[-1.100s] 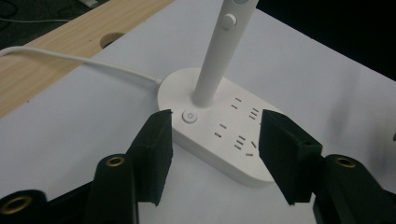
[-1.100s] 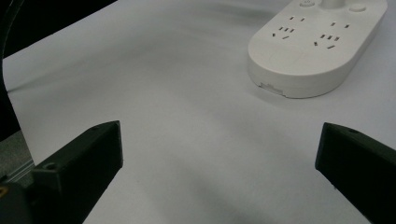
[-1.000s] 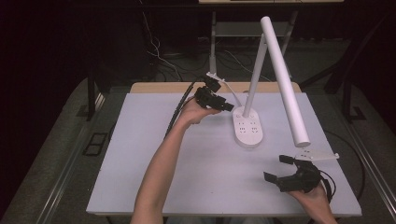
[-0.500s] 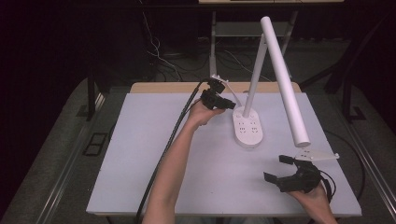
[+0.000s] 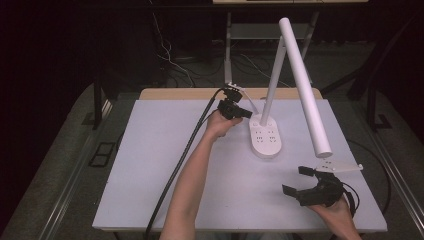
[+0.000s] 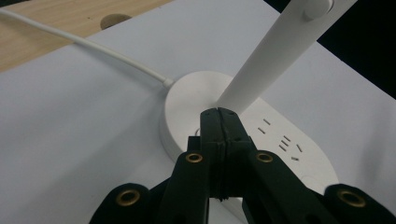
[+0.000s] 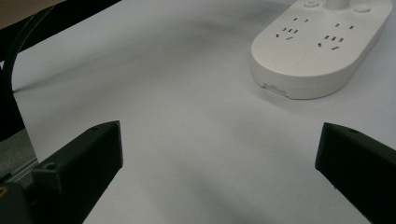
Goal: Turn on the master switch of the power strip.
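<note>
A white desk lamp stands on the table, its oval base [image 5: 265, 136] carrying socket holes and its long tube head [image 5: 305, 85] slanting down to the right. My left gripper [image 5: 246, 114] is shut with nothing in it, its tip at the far left end of the base; in the left gripper view the closed jaws [image 6: 219, 116] sit just over the base [image 6: 280, 140] beside the lamp's stem [image 6: 275, 51]. My right gripper [image 5: 300, 181] rests open near the table's front right, the base [image 7: 322, 46] lying ahead of it.
The lamp's white cord [image 6: 93, 46] runs off the base's back toward the wooden desk strip [image 5: 200, 93]. A black cable [image 5: 180, 165] trails from my left gripper across the white table top [image 5: 150, 165]. Dark floor and table legs lie beyond.
My left gripper has moved right, closer to the lamp's base, ending with its tip at the base's far end. The right gripper has stayed still and open.
</note>
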